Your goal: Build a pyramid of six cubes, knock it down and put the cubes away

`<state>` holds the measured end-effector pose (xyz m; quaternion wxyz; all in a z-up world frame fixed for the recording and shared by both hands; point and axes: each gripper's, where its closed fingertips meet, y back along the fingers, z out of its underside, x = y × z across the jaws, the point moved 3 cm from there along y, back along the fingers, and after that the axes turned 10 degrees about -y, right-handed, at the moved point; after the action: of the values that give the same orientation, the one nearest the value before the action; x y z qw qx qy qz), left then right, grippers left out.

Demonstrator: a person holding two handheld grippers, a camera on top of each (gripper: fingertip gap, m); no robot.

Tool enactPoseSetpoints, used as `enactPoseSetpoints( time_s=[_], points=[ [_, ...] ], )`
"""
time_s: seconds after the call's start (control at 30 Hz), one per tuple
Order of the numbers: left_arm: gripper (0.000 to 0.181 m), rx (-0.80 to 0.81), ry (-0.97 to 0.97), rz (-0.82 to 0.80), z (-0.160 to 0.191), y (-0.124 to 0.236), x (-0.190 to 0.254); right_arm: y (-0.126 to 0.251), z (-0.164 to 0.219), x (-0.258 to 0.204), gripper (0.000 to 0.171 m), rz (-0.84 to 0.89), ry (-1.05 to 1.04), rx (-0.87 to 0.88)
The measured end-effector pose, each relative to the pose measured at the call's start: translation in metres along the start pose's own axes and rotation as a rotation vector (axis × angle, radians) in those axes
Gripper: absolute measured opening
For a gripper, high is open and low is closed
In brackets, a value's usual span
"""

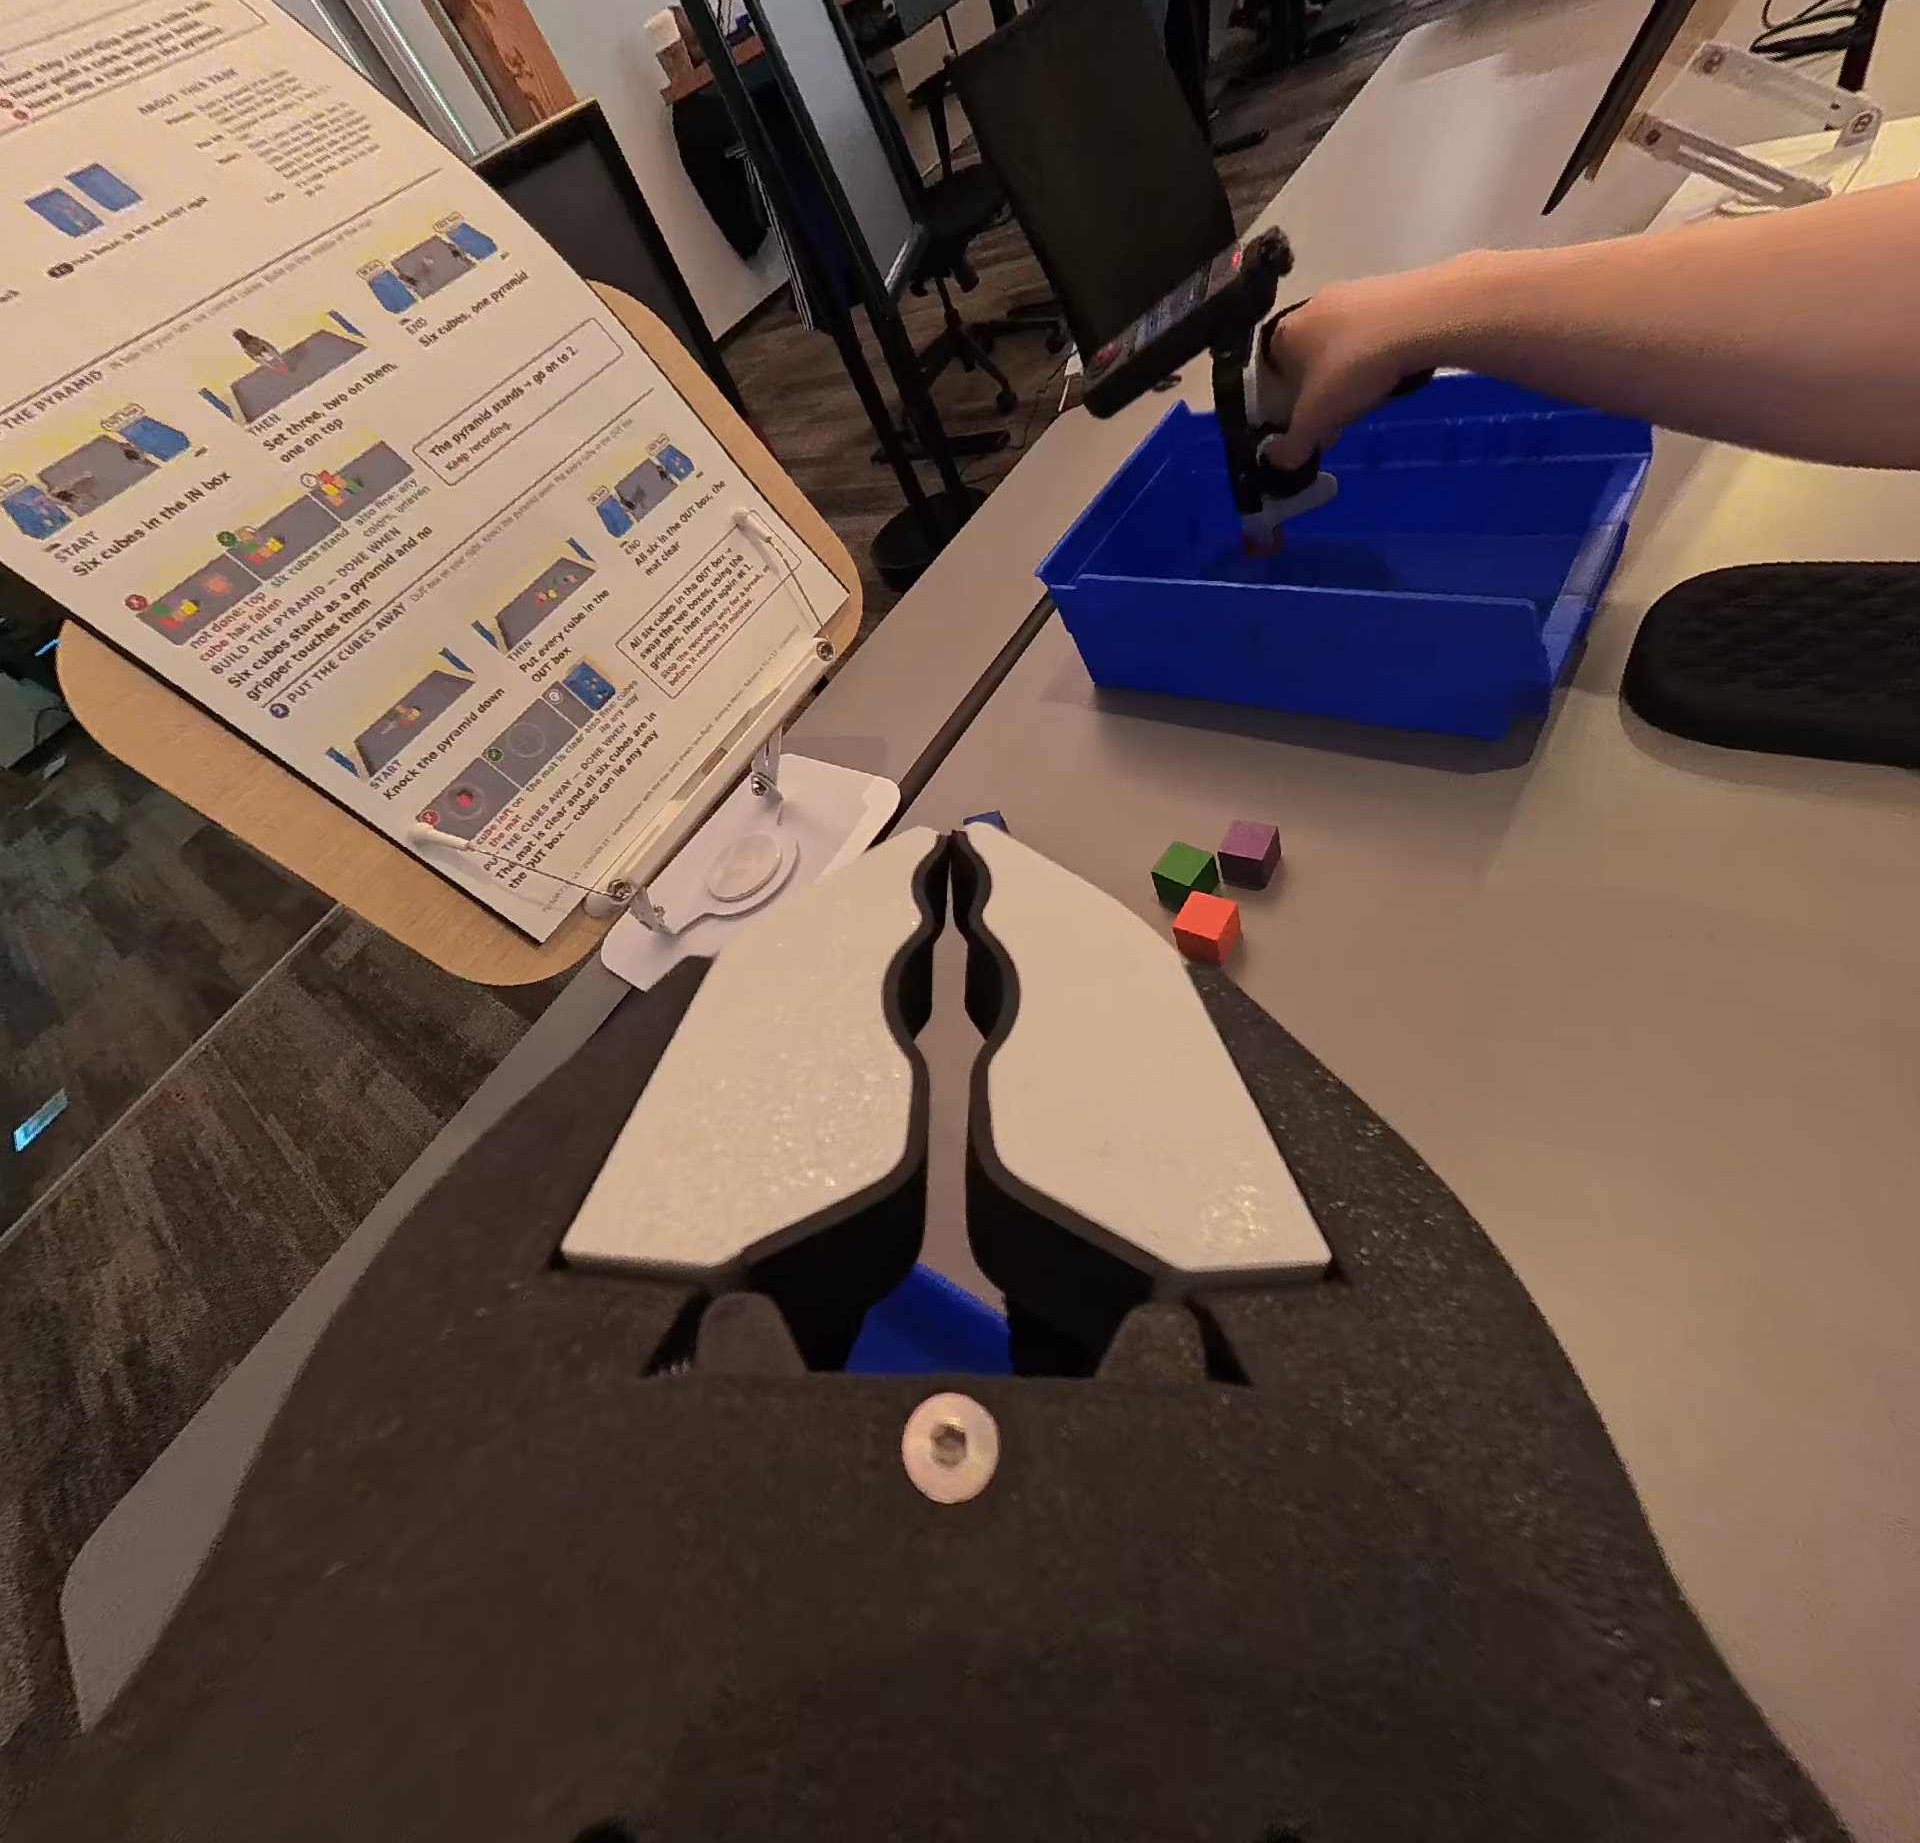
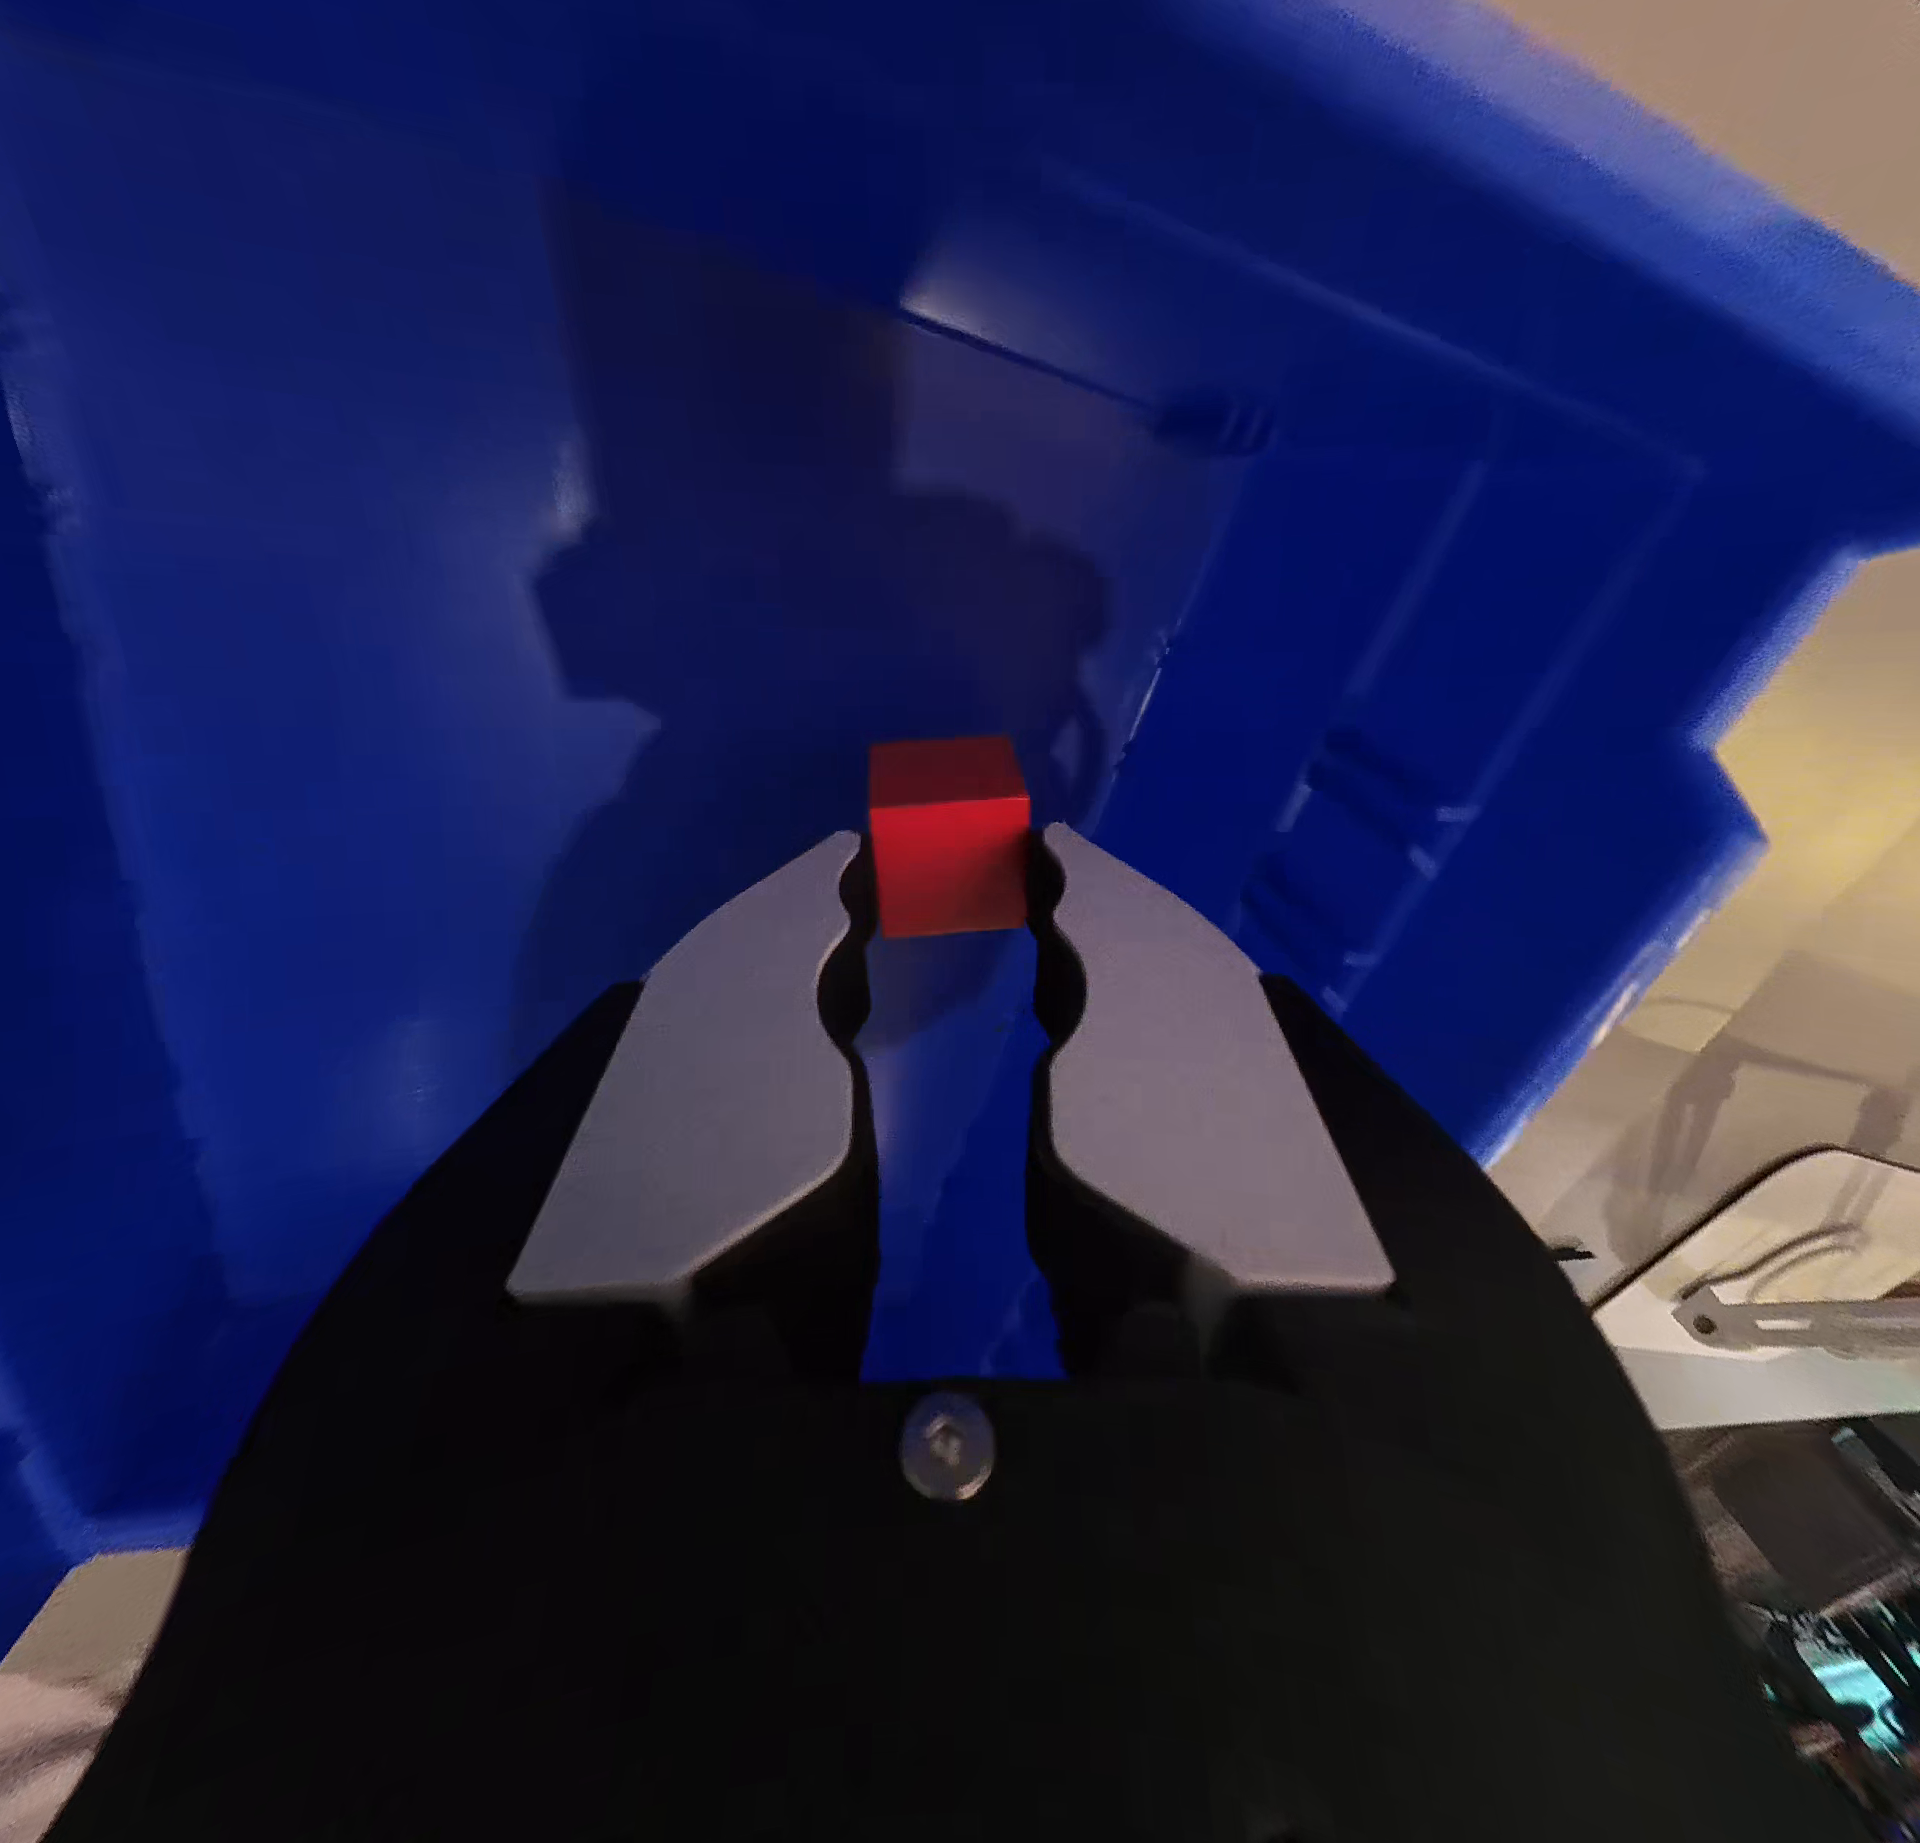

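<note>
Red cube [image 2: 951, 837]: being pinched at the very tips of the right tongs [image 2: 951, 843], one flat face turning toward the wrist camera, another tilting up and away, edges lying square to the fingers. Equal on all sides, so showing no long axis. Hanging inside the blue bin [image 2: 416, 443], with the bin's floor and walls filling the view behind it; whether touching the floor, cannot tell.

Right tongs: standing parted only by the cube's width, both tips pressing its opposite sides. From the left wrist view, reaching down into the blue bin [image 1: 1299, 650], gripped by a hand [image 1: 1340, 359] coming in from the right, red cube [image 1: 1260, 544] showing just under the right tongs [image 1: 1273, 526].

Left tongs [image 1: 953, 835]: hovering over the tabletop [image 1: 1455, 1118], tips meeting with only a thin wavy slit between them, holding nothing.

Green cube [image 1: 1182, 871], purple cube [image 1: 1249, 851] and orange cube [image 1: 1207, 926]: resting on the tabletop in a tight cluster just right of the left tips, well apart from the bin. Green and purple sitting side by side, orange lying nearer the camera, each turning a corner toward the lens. Corner of a blue cube [image 1: 982, 819] peeking out just behind the left tips.

Leaning on a stand at the left edge: a printed instruction sheet [image 1: 364, 494]. Lying right of the bin: a black mat [image 1: 1787, 671].
</note>
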<state>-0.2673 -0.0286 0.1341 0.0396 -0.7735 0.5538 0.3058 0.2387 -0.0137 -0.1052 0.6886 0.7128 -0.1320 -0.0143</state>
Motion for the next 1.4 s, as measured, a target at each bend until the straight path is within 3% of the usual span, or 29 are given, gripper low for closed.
enactPoseSetpoints(
  time_s=[0.2,0.3,0.43,0.5,0.57,0.63,0.77,0.87,1.13,1.4],
  points=[
    [0.000,0.015,-0.012,-0.004,-0.003,0.006,0.000,-0.014,0.003,0.000,0.030,-0.017,-0.018,-0.023],
    [0.000,0.021,-0.002,-0.004,-0.002,0.008,-0.001,0.001,0.003,0.002,0.030,-0.005,-0.013,0.004],
    [0.000,0.027,0.002,-0.010,-0.003,0.010,-0.003,0.085,-0.015,-0.036,0.029,-0.066,0.109,0.308],
    [0.000,0.023,0.002,-0.007,-0.002,0.009,-0.003,0.137,-0.018,-0.088,0.028,-0.137,0.334,0.514],
    [0.000,0.010,-0.002,-0.004,-0.001,0.006,-0.002,0.160,0.002,-0.158,0.028,-0.294,0.666,0.601],
    [0.000,-0.002,-0.006,0.001,0.000,0.004,-0.001,0.148,0.031,-0.213,0.028,-0.374,0.972,0.538],
    [0.000,-0.009,-0.010,0.011,0.000,0.002,0.003,0.087,0.060,-0.255,0.018,-0.223,1.328,0.419],
    [0.000,-0.018,-0.017,0.026,0.000,0.000,0.007,0.062,0.068,-0.263,0.027,-0.252,1.323,0.300],
    [0.000,-0.070,-0.027,0.015,0.008,-0.011,0.004,0.035,0.066,-0.264,0.032,-0.188,1.343,0.237],
    [0.004,-0.305,0.040,-0.285,0.045,-0.038,-0.035,0.038,0.070,-0.271,0.028,-0.232,1.367,0.251]
  ],
)
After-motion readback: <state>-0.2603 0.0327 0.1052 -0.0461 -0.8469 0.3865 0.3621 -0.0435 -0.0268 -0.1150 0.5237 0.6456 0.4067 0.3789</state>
